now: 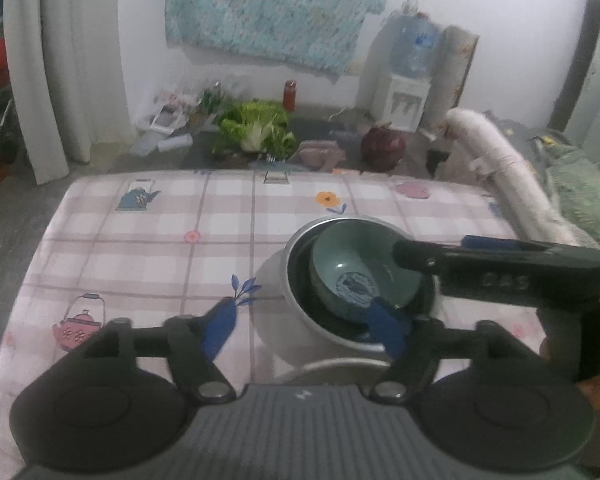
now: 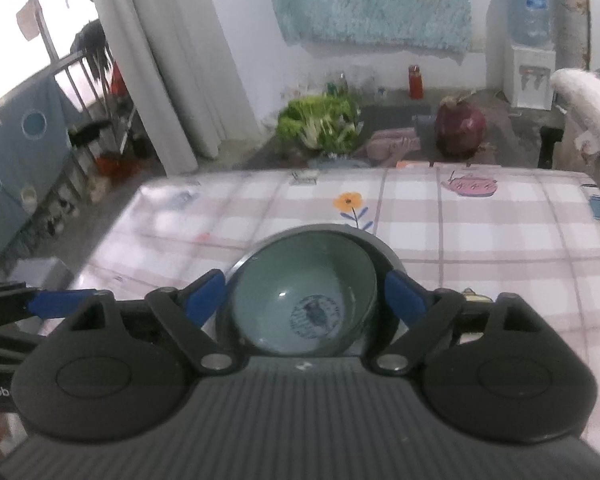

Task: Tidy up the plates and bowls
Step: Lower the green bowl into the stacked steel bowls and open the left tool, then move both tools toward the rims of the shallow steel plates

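A green bowl [image 1: 360, 272] with a blue emblem in its bottom sits tilted inside a larger grey bowl [image 1: 296, 280] with a dark inside, on the pink checked tablecloth [image 1: 160, 248]. My left gripper [image 1: 304, 328] is open just in front of the stack, its right pad over the grey bowl's near rim. In the right wrist view the green bowl [image 2: 300, 300] lies between the spread pads of my right gripper [image 2: 304, 298], which is open and does not press on it. The grey bowl [image 2: 380, 248] shows behind it.
The table's far edge [image 1: 260, 174] drops to a floor with leafy greens [image 1: 256, 128], a red cabbage [image 1: 382, 146] and a water dispenser [image 1: 410, 76]. A rolled white mat [image 1: 508, 172] lies along the right side. Curtains [image 2: 172, 60] hang at the left.
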A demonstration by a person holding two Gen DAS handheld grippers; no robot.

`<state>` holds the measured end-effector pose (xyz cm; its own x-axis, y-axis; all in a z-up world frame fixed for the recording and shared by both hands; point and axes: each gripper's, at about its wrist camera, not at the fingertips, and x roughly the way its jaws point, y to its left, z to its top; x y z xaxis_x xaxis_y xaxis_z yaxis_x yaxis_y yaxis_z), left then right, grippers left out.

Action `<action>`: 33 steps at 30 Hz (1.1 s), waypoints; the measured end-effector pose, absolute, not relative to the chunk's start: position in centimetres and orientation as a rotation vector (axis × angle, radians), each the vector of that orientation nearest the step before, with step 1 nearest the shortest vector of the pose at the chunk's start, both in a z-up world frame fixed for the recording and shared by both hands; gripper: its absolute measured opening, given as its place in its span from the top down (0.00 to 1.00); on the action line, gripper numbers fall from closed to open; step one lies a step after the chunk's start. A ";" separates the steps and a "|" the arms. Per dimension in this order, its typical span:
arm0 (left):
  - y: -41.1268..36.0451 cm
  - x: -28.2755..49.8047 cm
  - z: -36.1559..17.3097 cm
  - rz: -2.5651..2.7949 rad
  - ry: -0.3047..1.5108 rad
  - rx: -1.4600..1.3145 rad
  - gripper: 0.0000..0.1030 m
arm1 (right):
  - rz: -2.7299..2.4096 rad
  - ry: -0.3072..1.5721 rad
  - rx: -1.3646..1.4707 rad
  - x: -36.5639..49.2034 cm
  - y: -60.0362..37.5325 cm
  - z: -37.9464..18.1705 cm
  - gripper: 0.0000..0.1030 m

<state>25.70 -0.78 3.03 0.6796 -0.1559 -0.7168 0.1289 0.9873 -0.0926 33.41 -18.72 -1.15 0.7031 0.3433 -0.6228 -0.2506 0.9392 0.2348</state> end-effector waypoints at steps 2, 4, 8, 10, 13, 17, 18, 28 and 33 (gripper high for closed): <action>-0.1 23.9 3.6 -0.174 0.791 -0.041 0.19 | 0.313 0.676 0.135 30.9 -19.0 0.1 0.09; 0.7 21.9 4.0 -0.175 0.777 -0.044 0.17 | 0.283 0.629 0.125 28.1 -19.2 1.4 0.01; 2.1 17.8 4.1 -0.172 0.761 -0.057 0.14 | 0.250 0.564 0.153 22.8 -19.8 2.9 0.01; 2.7 16.0 4.0 -0.171 0.761 -0.060 0.11 | 0.222 0.544 0.168 20.1 -19.9 3.1 0.01; 3.7 13.1 3.4 -0.171 0.762 -0.082 0.10 | 0.173 0.520 0.151 16.5 -19.4 3.2 0.01; 5.0 9.6 2.5 -0.169 0.763 -0.114 0.09 | 0.126 0.496 0.077 11.9 -17.4 2.9 0.01; 5.3 8.8 2.2 -0.168 0.770 -0.112 0.09 | 0.125 0.493 0.064 11.1 -16.9 2.8 0.01; 7.4 2.9 0.0 -0.144 0.783 -0.089 0.09 | 0.210 0.542 0.069 3.6 -12.8 0.5 0.01; 8.4 1.2 -1.2 -0.119 0.793 -0.074 0.09 | 0.269 0.618 0.137 2.0 -12.0 -1.3 0.01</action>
<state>1.18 8.38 -1.17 0.6952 -0.1348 -0.7060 0.0789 0.9906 -0.1115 2.04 -12.02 -1.31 0.7816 0.2889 -0.5529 -0.2072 0.9562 0.2066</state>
